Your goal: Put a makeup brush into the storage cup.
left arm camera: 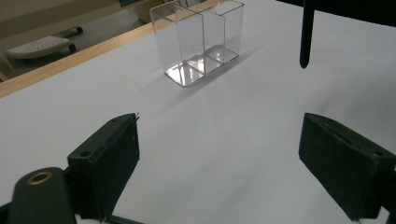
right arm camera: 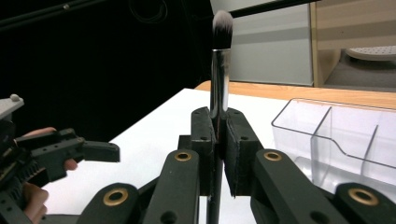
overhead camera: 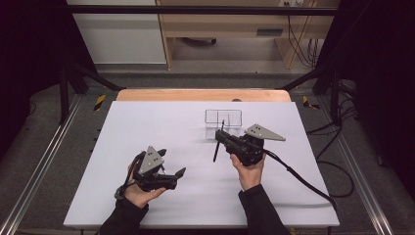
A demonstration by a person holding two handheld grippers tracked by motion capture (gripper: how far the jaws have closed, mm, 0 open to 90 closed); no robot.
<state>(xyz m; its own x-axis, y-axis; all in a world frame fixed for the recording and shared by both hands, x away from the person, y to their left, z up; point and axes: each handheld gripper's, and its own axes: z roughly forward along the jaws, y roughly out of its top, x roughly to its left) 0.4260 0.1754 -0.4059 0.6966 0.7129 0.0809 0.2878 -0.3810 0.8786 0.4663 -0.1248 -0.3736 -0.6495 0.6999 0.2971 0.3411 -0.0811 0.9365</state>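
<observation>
My right gripper (overhead camera: 219, 136) is shut on a makeup brush (overhead camera: 218, 144) right of the table's middle. The brush (right arm camera: 220, 60) stands upright between the jaws, with its silver ferrule and soft bristles on top. Its dark handle end (left arm camera: 306, 32) hangs a little above the white sheet. Just behind it stands a clear plastic organiser (overhead camera: 223, 122) with several compartments, also seen in the left gripper view (left arm camera: 201, 42) and in the right gripper view (right arm camera: 336, 140). At the front left my left gripper (overhead camera: 172, 162) is open and empty, its jaws (left arm camera: 219, 154) wide apart and facing the organiser.
A white sheet (overhead camera: 147, 122) covers the table, with a wooden edge (overhead camera: 203, 94) along the far side. The right gripper's cable (overhead camera: 303, 183) trails off to the right front. Wooden furniture (overhead camera: 230, 29) and black frame posts stand beyond the table.
</observation>
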